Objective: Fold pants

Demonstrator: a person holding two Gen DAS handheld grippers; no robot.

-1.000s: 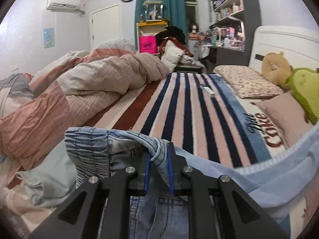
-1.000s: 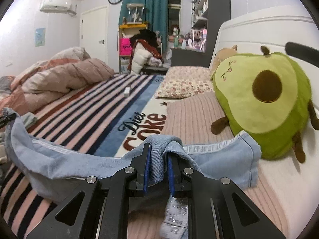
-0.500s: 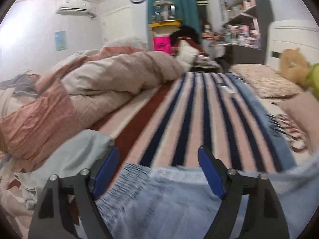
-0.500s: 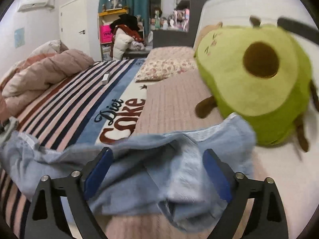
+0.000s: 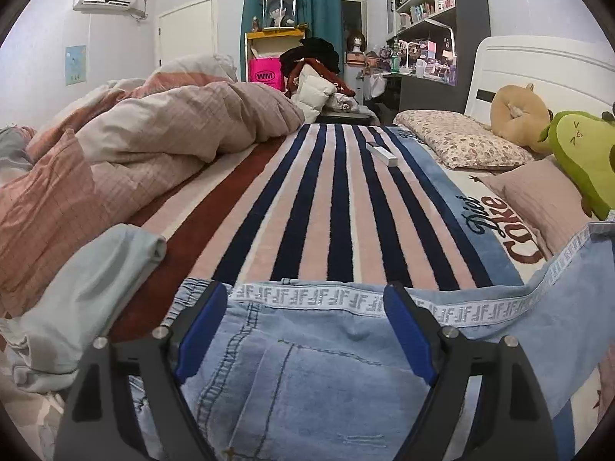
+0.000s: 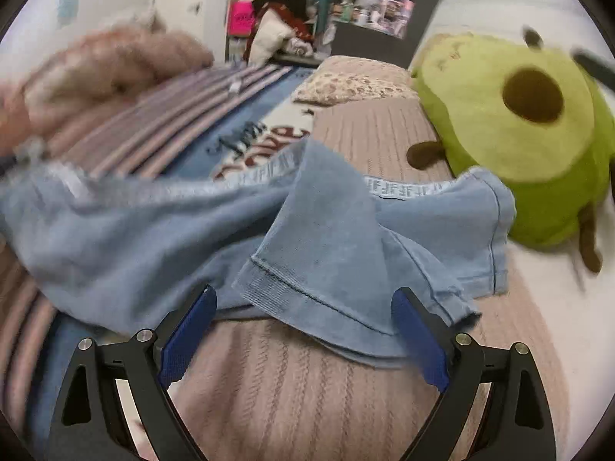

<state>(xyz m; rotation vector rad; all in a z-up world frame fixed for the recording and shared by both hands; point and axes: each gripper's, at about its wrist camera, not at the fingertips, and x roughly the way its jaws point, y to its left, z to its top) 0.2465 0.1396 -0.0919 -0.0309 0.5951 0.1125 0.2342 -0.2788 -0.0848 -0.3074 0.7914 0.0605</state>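
The bed [image 5: 326, 199] is covered by a striped blanket [image 5: 346, 211] bearing "Diet Coke" lettering, and a rumpled pink and cream duvet [image 5: 134, 146] is heaped along its left side. The pants [image 5: 307, 376], light blue denim with a white patterned band along the side seam, are spread across the near part of the bed, from the striped blanket over to a ribbed pink pillow [image 6: 315, 384]. In the right wrist view (blurred on its left half) one leg end is seen turned back over the other, its hem lying on the ribbed pillow just beside the avocado plush toy [image 6: 511, 130]. A floral pillow [image 5: 457, 138] and a tan plush toy [image 5: 519, 115] are seen near the white headboard [image 5: 546, 69]. A pale blue-grey garment [image 5: 84, 296] lies to the left of the pants' waist. A small white box [image 5: 380, 153] rests on the stripes, well apart from the pants.

The left tongs [image 5: 305, 326] are held wide open above the seat of the pants, nothing being gripped. The right tongs [image 6: 303, 338] are likewise spread open, just in front of the folded-over hem, with no cloth between the jaws.
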